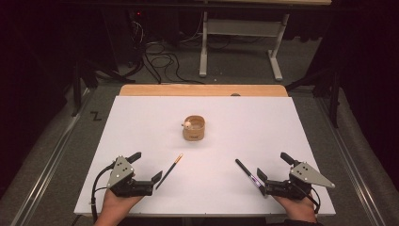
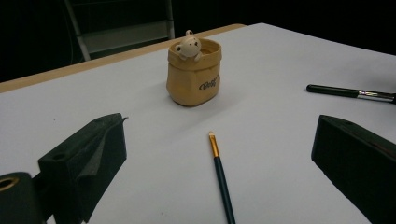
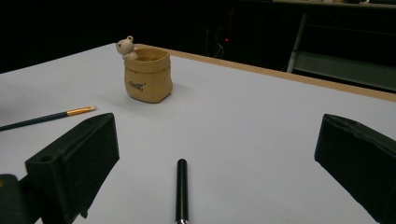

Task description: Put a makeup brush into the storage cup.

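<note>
- Left gripper [image 1: 157,178] at about 7 o'clock on the white table [image 1: 141,122], held in a hand [image 1: 117,203] coming in from the near edge; jaws spread wide and released, nothing between the pads.
- Just off its jaw tips, toward 1 o'clock: a thin dark brush [image 1: 169,171] with a gold ferrule and pale tip, lying flat, tip pointing up and right toward the middle of the table.
- Seen again in the left gripper view: same brush [image 2: 220,175] lying between the two black jaws but clear of both, pale tip at 12 o'clock, handle running down to 6 o'clock.
- At the table's centre, slightly toward 12 o'clock: a small tan sack-shaped pot [image 1: 194,128], upright, with a little bear figure [image 1: 187,125] peeking over its rim at 9 o'clock; well apart from both grippers.
- Right of centre, at about 5 o'clock: a black pen [image 1: 248,173] lying flat, slanting from upper left down to lower right, near end reaching the right gripper's jaws.
- In the right gripper view: the pen [image 3: 181,189] lying midway between the jaws, untouched.
- Right gripper [image 1: 261,181] at about 5 o'clock, jaws spread wide and released, gripping nothing; cable looping behind the hand [image 1: 297,207].
</note>
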`<action>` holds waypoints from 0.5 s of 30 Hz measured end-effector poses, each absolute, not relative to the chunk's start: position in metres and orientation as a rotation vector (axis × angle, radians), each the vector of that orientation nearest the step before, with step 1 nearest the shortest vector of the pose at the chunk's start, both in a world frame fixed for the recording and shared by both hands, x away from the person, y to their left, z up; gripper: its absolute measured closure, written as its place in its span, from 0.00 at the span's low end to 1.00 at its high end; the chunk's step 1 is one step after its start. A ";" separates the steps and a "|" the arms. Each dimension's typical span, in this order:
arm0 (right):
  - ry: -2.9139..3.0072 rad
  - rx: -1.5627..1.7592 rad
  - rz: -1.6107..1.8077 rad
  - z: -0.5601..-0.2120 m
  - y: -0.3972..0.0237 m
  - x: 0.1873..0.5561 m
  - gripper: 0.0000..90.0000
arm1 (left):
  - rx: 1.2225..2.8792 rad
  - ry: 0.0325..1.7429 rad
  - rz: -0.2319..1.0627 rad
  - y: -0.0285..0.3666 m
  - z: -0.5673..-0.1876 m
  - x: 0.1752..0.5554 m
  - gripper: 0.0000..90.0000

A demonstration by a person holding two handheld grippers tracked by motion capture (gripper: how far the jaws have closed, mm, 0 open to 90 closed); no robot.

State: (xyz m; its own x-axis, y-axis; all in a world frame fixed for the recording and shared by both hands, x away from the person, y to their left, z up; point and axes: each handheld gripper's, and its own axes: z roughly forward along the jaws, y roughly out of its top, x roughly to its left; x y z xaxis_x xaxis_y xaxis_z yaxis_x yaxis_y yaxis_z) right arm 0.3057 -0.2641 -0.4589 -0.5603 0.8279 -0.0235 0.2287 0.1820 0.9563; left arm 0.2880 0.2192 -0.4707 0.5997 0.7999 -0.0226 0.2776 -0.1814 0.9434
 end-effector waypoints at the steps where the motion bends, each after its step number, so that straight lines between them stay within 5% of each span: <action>1: 1.905 0.988 1.393 -0.459 -0.264 0.306 0.00 | 1.739 0.890 0.597 0.220 -0.471 0.288 0.04; 15: 1.907 0.996 1.384 -0.460 -0.265 0.305 0.00 | 1.712 0.903 0.607 0.223 -0.469 0.288 0.03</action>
State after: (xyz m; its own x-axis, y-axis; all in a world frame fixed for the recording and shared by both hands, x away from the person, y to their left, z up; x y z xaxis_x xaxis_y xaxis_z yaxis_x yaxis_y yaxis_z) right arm 0.3047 -0.2652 -0.4603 -0.5566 0.8304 -0.0244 0.2345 0.1852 0.9543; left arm 0.2883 0.2226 -0.4689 0.5853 0.8101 -0.0352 0.2732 -0.1561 0.9492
